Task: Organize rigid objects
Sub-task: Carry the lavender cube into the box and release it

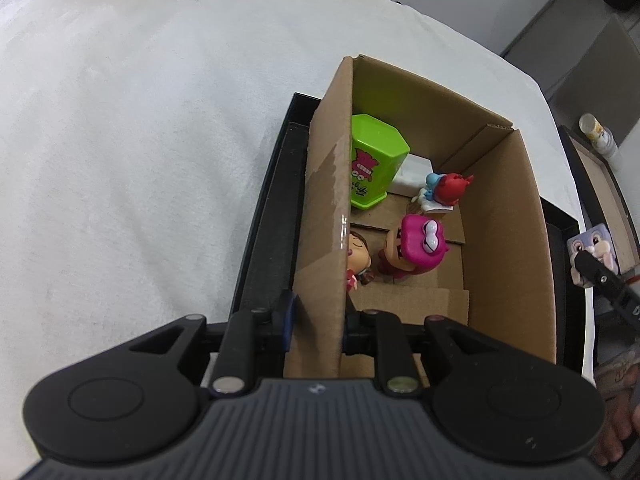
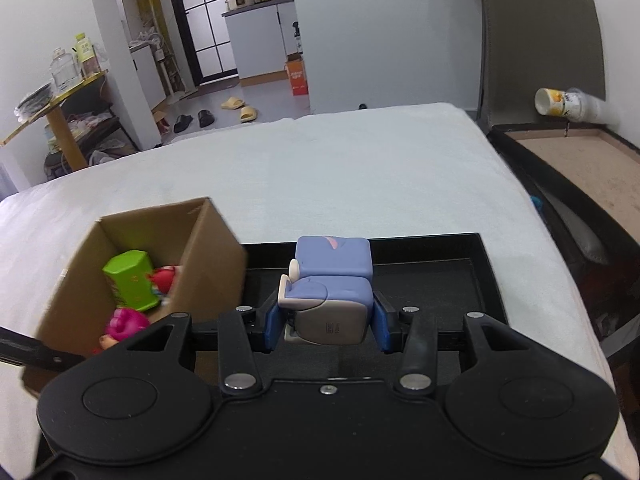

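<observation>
The right gripper (image 2: 327, 326) clamps a blue-grey block figure (image 2: 332, 280), its base stamp unreadable, above the black tray (image 2: 476, 280). The left gripper (image 1: 318, 328) pinches the cardboard box (image 1: 326, 200) wall; at 12 o'clock inside, a green container (image 1: 374, 160) shows illegible print.

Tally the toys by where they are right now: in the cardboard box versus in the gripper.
In box: 4 (green tub, red-blue figure, pink toy, girl doll)
In right gripper: 1 (blue rabbit cube)
Total: 5
</observation>
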### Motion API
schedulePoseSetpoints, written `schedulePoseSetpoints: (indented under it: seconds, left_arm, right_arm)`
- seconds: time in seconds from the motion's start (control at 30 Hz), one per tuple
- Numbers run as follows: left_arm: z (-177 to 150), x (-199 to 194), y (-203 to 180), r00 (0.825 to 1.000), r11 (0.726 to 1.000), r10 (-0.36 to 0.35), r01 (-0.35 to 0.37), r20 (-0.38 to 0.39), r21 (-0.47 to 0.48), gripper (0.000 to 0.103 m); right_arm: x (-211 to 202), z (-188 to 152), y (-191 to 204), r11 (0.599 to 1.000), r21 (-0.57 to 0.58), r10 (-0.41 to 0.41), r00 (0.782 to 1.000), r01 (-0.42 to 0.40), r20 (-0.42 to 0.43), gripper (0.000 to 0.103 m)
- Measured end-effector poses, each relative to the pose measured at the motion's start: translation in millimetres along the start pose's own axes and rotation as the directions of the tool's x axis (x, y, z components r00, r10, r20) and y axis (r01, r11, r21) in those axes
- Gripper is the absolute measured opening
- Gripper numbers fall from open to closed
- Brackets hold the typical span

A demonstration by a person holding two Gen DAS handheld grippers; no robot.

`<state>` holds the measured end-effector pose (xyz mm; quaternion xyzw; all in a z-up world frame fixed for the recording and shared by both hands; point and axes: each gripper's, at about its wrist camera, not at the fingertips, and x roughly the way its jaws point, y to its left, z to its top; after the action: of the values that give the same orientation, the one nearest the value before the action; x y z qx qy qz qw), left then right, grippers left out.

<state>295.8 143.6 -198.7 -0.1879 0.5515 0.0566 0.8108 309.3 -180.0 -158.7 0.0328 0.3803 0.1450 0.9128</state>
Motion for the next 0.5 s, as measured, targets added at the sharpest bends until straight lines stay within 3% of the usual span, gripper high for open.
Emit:
schedulePoseSetpoints:
  seconds: [0.5]
  left_arm:
    - [0.3, 1.2, 2.4, 0.999, 0.999, -0.037, 0.037, -0.004, 0.019, 0.023]
  right_arm:
    - [-23.0, 22.9, 55.3, 0.997, -0.031, 0.076, 0.996, -0.077, -0.044, 0.043]
